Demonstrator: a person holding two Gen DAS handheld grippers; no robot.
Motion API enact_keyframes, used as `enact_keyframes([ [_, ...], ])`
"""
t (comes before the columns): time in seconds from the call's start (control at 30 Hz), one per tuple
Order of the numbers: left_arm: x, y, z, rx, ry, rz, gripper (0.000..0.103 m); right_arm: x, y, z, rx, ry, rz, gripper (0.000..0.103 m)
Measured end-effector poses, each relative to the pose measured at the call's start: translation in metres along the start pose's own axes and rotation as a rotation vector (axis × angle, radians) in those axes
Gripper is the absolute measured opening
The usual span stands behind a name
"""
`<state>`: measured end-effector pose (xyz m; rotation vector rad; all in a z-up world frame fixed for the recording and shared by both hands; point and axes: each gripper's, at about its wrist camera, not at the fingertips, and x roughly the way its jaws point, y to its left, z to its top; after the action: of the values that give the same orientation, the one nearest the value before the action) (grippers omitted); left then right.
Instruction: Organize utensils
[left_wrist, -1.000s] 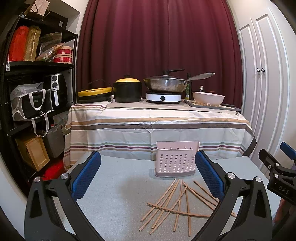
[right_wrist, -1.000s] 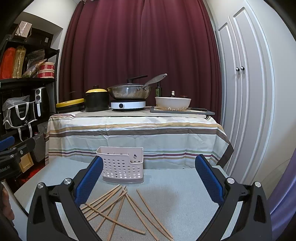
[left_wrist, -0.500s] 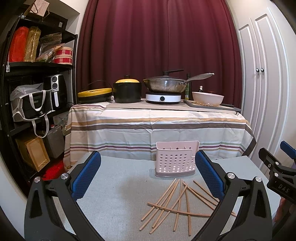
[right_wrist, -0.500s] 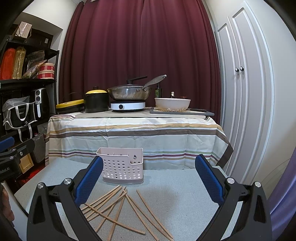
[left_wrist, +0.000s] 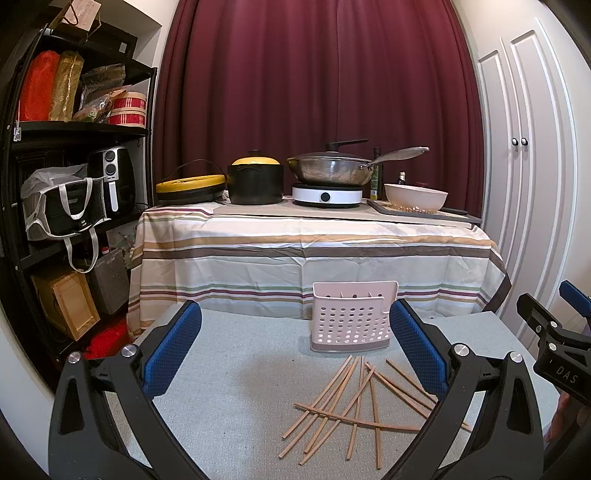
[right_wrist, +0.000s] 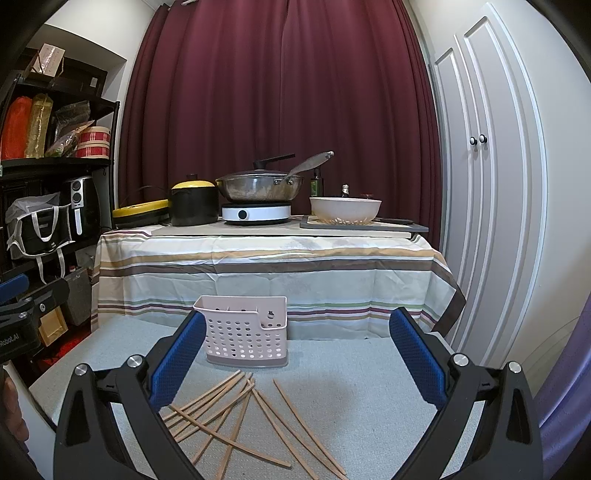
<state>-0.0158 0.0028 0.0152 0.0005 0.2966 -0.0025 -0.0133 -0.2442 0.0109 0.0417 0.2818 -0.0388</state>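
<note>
Both grippers, left gripper (left_wrist: 295, 350) and right gripper (right_wrist: 291, 354), gape wide above scattered chopsticks (left_wrist: 354, 402) (perhaps ten) near the basket (left_wrist: 351, 317).

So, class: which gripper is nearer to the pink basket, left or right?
Hard to call; perhaps the right gripper. Seen from it, the pink basket stands just behind its left finger. The left gripper has the basket just inside its right finger. Both are open, above the scattered chopsticks.

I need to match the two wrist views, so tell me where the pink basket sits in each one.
Left wrist: the basket stands right of centre, beside the right fingertip, behind the chopsticks.
Right wrist: the basket stands left of centre, beside the left fingertip, behind the chopsticks.
Shared landmark: the striped tablecloth directly behind the basket.
</note>
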Motion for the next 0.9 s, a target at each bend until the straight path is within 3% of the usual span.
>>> enact_keyframes([
  [0.9,-0.0019,0.0011,0.0011,-0.008,0.004,-0.003,0.099,-0.0016,0.0086,0.0000,-0.001,-0.008,0.006,0.097],
])
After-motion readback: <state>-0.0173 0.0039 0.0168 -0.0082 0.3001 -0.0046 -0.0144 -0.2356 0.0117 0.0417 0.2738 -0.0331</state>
